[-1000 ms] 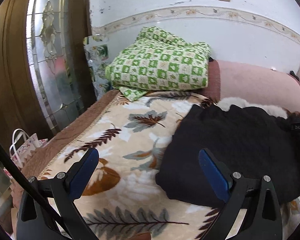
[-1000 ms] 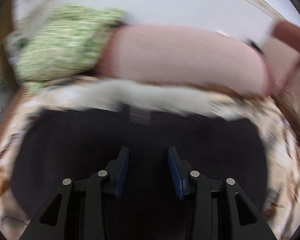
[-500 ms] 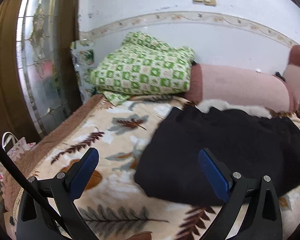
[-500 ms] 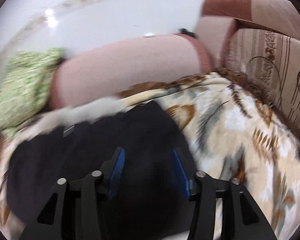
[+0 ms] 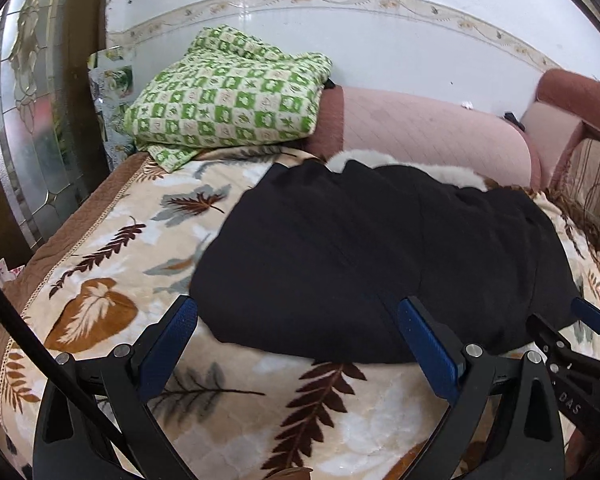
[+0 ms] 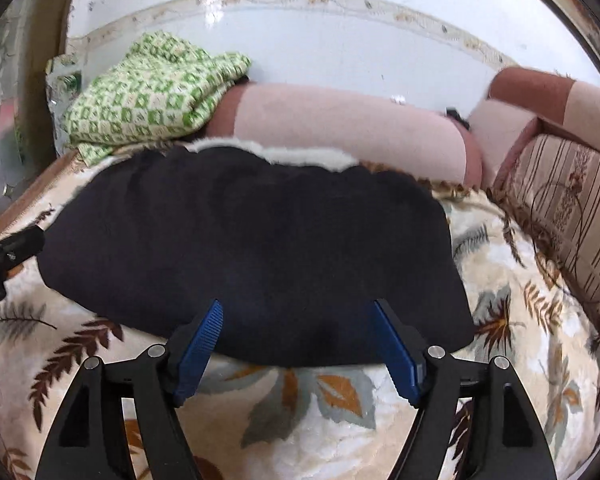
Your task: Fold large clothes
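Observation:
A large black garment (image 5: pixel 380 248) with white fur trim (image 5: pixel 412 166) at its far edge lies folded on a leaf-patterned blanket (image 5: pixel 112 248); it also shows in the right wrist view (image 6: pixel 252 248). My left gripper (image 5: pixel 298 320) is open and empty, hovering at the garment's near left edge. My right gripper (image 6: pixel 298 324) is open and empty over the garment's near edge. The right gripper's tip (image 5: pixel 588 316) shows at the right in the left wrist view.
A green checked folded quilt (image 5: pixel 228 96) sits at the back left. A pink bolster (image 5: pixel 428 136) runs along the white wall. A striped sofa cushion (image 6: pixel 564 208) stands at the right. A glass door (image 5: pixel 32 120) is at the left.
The right gripper's jaws have opened wider and it has pulled back to the garment's near edge. The left gripper has shifted right, toward the garment. The garment lies still.

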### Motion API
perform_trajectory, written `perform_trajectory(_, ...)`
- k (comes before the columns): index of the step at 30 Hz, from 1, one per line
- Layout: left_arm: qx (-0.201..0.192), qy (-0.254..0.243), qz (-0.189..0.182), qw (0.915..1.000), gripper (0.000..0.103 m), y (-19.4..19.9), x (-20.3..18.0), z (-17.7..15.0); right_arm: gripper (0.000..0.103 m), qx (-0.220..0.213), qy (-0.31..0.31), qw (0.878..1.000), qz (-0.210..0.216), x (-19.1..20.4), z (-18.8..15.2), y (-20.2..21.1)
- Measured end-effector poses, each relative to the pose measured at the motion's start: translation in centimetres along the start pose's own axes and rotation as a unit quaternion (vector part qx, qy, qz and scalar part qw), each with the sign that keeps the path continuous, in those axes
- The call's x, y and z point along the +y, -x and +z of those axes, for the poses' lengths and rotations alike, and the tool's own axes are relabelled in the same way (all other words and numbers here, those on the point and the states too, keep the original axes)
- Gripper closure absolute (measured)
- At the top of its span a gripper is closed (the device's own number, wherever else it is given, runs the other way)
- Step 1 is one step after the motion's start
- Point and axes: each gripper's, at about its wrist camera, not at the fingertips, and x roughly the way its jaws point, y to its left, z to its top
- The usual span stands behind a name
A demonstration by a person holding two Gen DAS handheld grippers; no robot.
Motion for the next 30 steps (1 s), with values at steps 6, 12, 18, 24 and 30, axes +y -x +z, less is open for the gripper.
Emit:
perform_trajectory(6, 0.010, -0.012, 0.000, 0.9999, 0.003, -0.3, -0.8, -0.5, 0.024, 0.015, -0.026, 1.000, -0.003, -1.2, -0.6, -0.3)
perform_trajectory(12, 0.014, -0.010, 0.005, 0.9998, 0.003, -0.3, -0.6, -0.6, 0.024, 0.012, -0.020, 1.000, -0.005, -0.8, -0.7, -0.1)
perform_trajectory(18, 0.015, -0.006, 0.010, 0.9998, 0.003, 0.1, -0.4, -0.5, 0.024, 0.008, -0.027, 1.000, -0.004, -1.1, -0.5, 0.3)
perform_trajectory(24, 0.006, -0.016, 0.008, 0.9998, 0.003, 1.2, -1.0, -0.4, 0.024, 0.013, -0.034, 0.999, -0.004, -1.4, -0.3, 0.6)
perform_trajectory(30, -0.016, -0.025, -0.008, 0.9995, 0.003, 3.7, -2.0, -0.4, 0.024, -0.014, -0.031, 0.999, -0.020, -1.7, 0.0, 2.5)
